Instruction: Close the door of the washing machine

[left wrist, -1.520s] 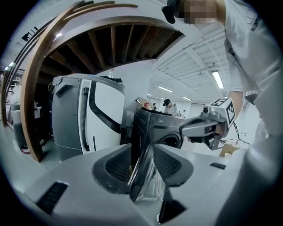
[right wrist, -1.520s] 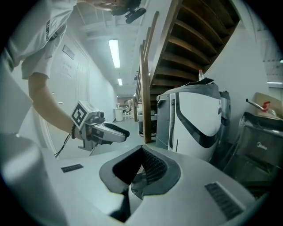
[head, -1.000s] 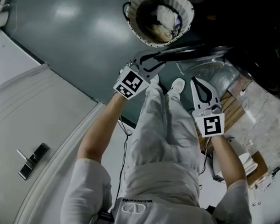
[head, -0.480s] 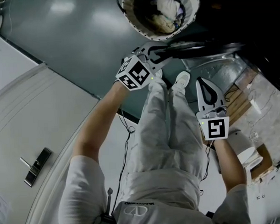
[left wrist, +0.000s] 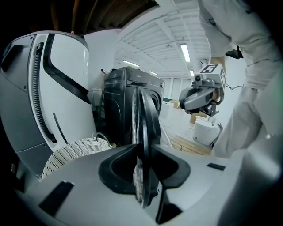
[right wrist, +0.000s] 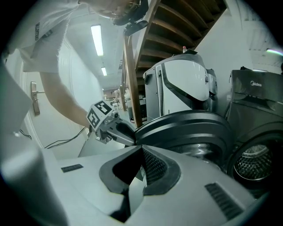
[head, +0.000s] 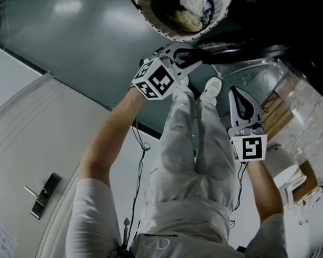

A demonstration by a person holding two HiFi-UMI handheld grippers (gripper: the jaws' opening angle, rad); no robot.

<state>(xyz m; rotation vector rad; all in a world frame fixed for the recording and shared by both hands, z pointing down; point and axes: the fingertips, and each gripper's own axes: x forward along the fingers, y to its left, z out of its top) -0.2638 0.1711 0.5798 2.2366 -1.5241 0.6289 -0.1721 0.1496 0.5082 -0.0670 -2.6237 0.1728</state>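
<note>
At the rim of the door [left wrist: 146,110]: left tongs [left wrist: 143,145] closing on it. The dark rim stands edge-on between the jaws, and both pads look to meet it, one on each face. Marker cube sits just behind the jaws, forearm bare.

Right tongs [right wrist: 141,148]: clenched, ribbed pads together, nothing between them. They point at the door's broad round face from near; I cannot tell if the tips touch it. From this side the left tongs show at the door's left edge, a jaw on either side of it.

Door: swung open, standing well out from the washing machine [right wrist: 256,128]. Machine is dark and front-loading. Mouth of the drum [right wrist: 254,163] is uncovered, at the right of the right gripper view.

Around:
- White appliance [left wrist: 57,88] with a dark curved band, beside the dark machine.
- White wicker basket [left wrist: 75,152] on the floor at its foot; laundry [head: 189,8] heaped inside, seen in the head view.
- Wooden pallet [left wrist: 190,145] on the floor beyond the door.
- Person's legs [head: 193,137] in pale trousers between the two hands; white shoes [head: 213,86] close to the door.
- Floor [head: 74,48] dark green, glossy; a thin cable [head: 142,146] trails across its pale part.
- Lever handle [head: 43,193] on a white panel, lower left of the head view.
- Wooden stair [right wrist: 177,26] slants overhead in the right gripper view.
</note>
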